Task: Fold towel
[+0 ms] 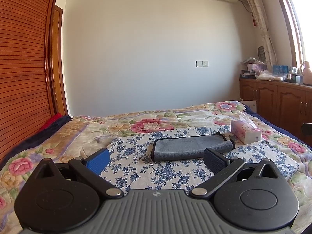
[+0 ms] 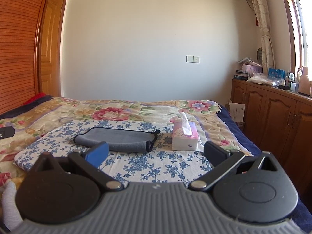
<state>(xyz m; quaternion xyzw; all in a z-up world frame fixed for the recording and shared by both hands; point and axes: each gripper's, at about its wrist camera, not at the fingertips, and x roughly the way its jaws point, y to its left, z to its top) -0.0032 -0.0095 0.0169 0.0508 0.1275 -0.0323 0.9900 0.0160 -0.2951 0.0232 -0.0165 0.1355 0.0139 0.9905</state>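
Observation:
A grey towel with black trim [image 1: 187, 146] lies folded on a blue-flowered cloth [image 1: 136, 156] on the bed. Its right end is rolled over. It also shows in the right wrist view [image 2: 119, 138]. My left gripper [image 1: 156, 159] is open and empty, held just short of the towel's near edge. My right gripper [image 2: 156, 154] is open and empty, held back from the towel, which lies ahead and to its left.
A pink tissue box [image 1: 246, 133] stands right of the towel, and shows in the right wrist view [image 2: 184, 138]. The floral bedspread [image 1: 58, 142] covers the bed. A wooden wardrobe [image 1: 21, 68] stands left. Wooden cabinets [image 2: 273, 107] with clutter line the right wall.

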